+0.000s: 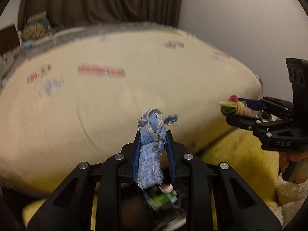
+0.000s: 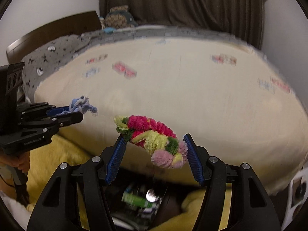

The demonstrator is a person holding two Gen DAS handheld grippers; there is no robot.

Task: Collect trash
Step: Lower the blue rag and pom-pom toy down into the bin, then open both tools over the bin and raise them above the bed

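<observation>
My left gripper (image 1: 153, 134) is shut on a frayed light-blue fabric scrap with grey cord (image 1: 152, 144), held above the bed's near edge; it also shows in the right wrist view (image 2: 81, 105). My right gripper (image 2: 155, 137) is closed on a fuzzy pink, yellow and green pipe-cleaner bundle (image 2: 154, 138), which spans the gap between the blue pads; the bundle also shows in the left wrist view (image 1: 233, 105). Below both grippers a dark bin holds trash, including a green wrapper (image 2: 137, 200), also seen in the left wrist view (image 1: 161, 199).
A cream bedsheet (image 1: 115, 100) with small red and blue prints covers the bed ahead. A yellow fluffy blanket (image 2: 63, 154) lies at the near edge. A grey patterned pillow (image 2: 50, 57), a dark headboard (image 2: 53, 28) and brown curtains (image 2: 181, 2) stand behind.
</observation>
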